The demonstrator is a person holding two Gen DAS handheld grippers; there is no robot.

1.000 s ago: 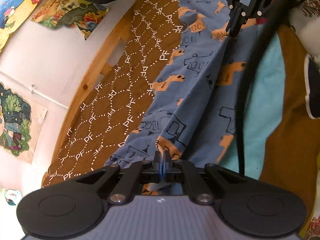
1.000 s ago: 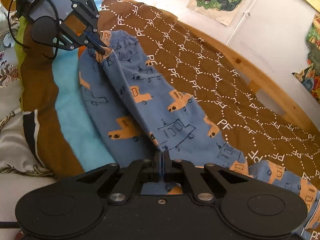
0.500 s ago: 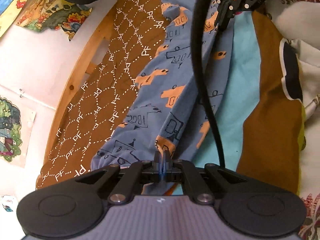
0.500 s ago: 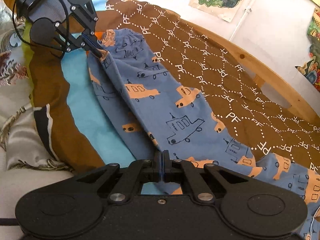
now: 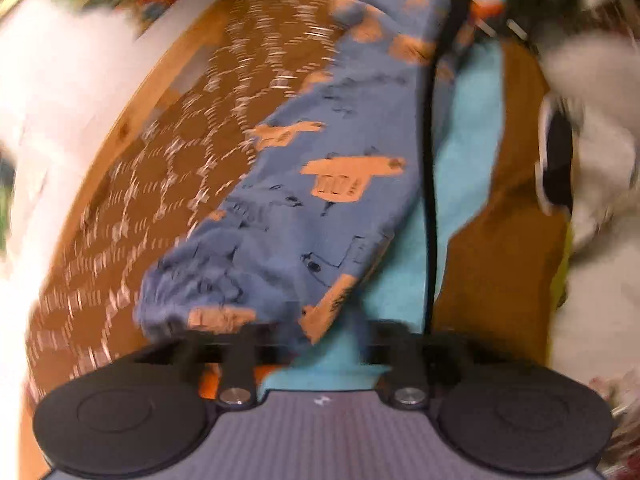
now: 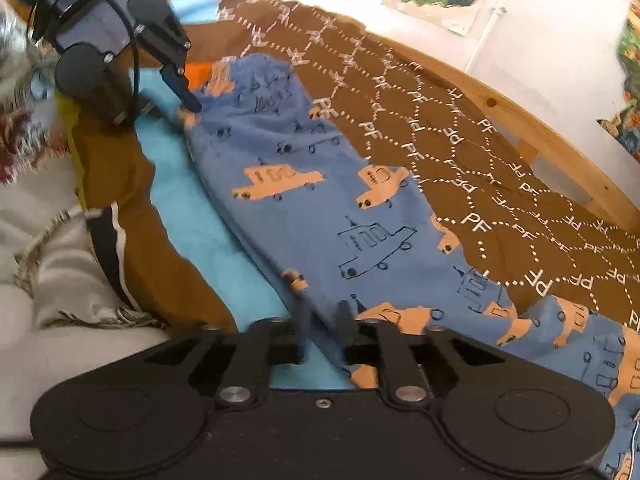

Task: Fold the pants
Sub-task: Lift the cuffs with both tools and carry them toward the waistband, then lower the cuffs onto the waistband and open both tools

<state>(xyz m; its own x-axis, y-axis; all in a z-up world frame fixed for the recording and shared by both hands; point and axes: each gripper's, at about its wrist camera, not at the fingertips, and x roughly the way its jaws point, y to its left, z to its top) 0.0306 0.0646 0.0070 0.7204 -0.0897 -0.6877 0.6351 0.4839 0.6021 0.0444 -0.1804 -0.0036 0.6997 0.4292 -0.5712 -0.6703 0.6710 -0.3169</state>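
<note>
The blue pants (image 6: 340, 208) with orange cars lie flat on the bedspread, one leg folded over the other, also in the blurred left wrist view (image 5: 304, 208). My right gripper (image 6: 322, 320) is open, its fingers apart on either side of the pants' near edge. My left gripper (image 5: 296, 332) is open at the other end of the pants; its fingers are spread wide and blurred. From the right wrist view the left gripper (image 6: 180, 92) shows at the far end, one blue fingertip (image 6: 188, 100) touching the cloth.
A brown bedspread (image 6: 460, 128) with white PF marks and a light blue stripe (image 6: 208, 224) covers the bed. A wooden bed rail (image 6: 540, 128) and a white wall with pictures are beyond. A pale pillow (image 6: 48, 248) lies beside the pants. A black cable (image 5: 430, 160) crosses the left wrist view.
Both grippers were shut on the pants' edge and held it lifted. Now both have opened and the pants lie flat on the bed. The left view is blurred by motion.
</note>
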